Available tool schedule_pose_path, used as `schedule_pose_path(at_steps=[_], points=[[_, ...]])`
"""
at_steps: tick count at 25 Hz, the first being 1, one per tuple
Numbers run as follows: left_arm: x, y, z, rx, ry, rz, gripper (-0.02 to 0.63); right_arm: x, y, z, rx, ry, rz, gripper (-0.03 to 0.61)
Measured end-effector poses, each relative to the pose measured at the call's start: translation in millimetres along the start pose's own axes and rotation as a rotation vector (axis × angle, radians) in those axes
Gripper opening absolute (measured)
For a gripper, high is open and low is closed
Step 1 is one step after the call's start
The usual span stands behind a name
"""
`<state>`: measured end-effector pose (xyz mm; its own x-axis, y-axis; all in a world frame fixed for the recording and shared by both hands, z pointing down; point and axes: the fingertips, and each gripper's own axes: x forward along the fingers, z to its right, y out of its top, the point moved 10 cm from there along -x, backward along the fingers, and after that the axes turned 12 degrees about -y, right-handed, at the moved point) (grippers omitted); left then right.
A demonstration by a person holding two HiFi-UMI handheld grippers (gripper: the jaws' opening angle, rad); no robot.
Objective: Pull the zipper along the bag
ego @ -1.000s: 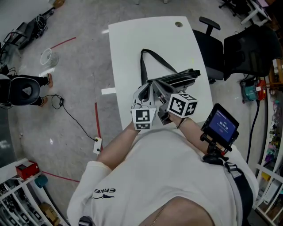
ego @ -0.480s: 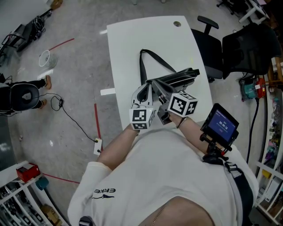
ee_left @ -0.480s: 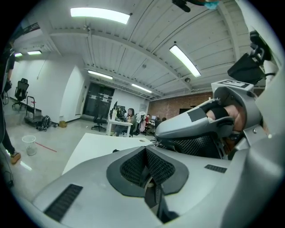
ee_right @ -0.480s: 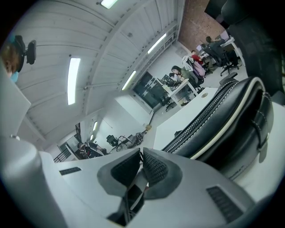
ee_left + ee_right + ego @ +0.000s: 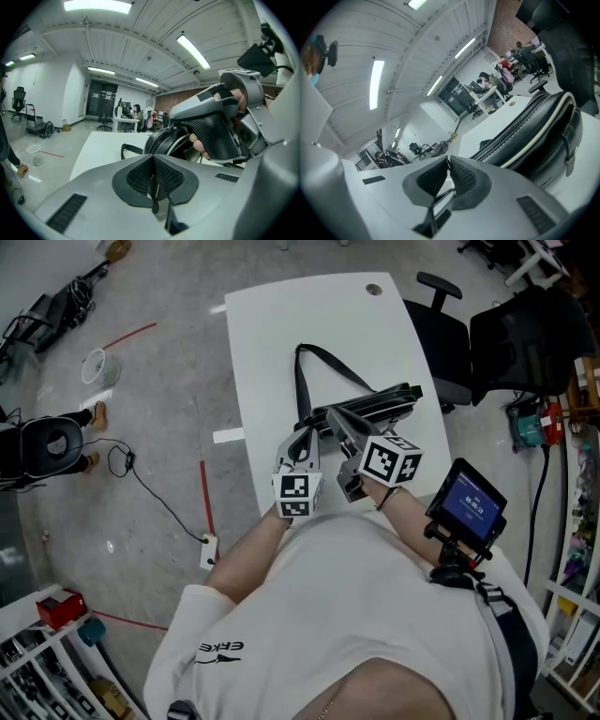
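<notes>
- The bag (image 5: 375, 407) lies on its side in the middle of the white worktop (image 5: 281, 334). Its strap (image 5: 323, 357) loops away toward the far end, and its near end lies under both tools.
- The left gripper (image 5: 152, 159) points past the bag's near left corner. Its fingers (image 5: 168, 176) are pressed together, and nothing shows between them.
- The right gripper (image 5: 447, 161) sits just beside the zipper (image 5: 520, 126), which runs along the bag's top edge. Its fingers (image 5: 461, 176) are also closed pad to pad, with no tab showing in them.
- The step in hand looks like getting hold of the zipper pull, which I cannot pick out in any view.
- To do it well, one gripper should part its fingers and pinch the bag fabric at the zipper's end to brace it.
- The other should clamp squarely on the pull and draw it in line with the teeth, low and steady, so the bag does not slide or bunch.
- Compared with a second ago, the left gripper has drifted a little toward the person's left. The two marker cubes now stand further apart, and more of the bag's near end shows between them.
- The bag itself has not shifted.
</notes>
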<state>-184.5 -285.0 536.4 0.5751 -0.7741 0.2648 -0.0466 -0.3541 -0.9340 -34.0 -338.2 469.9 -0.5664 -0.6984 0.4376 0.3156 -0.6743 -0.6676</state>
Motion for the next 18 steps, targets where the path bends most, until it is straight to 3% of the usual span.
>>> schedule_pose_path(at_steps=[7,14,18], points=[[8,6,6,0.062,-0.036,-0.027,0.002,5,-6,-10,-0.1,-0.008,-0.041,0.02],[9,5,8,0.064,-0.04,-0.022,0.003,6,-10,-12,-0.147,-0.019,-0.043,0.02],[9,5,7,0.057,-0.033,-0.023,0.003,8,-12,-17,-0.238,-0.037,-0.031,0.021]])
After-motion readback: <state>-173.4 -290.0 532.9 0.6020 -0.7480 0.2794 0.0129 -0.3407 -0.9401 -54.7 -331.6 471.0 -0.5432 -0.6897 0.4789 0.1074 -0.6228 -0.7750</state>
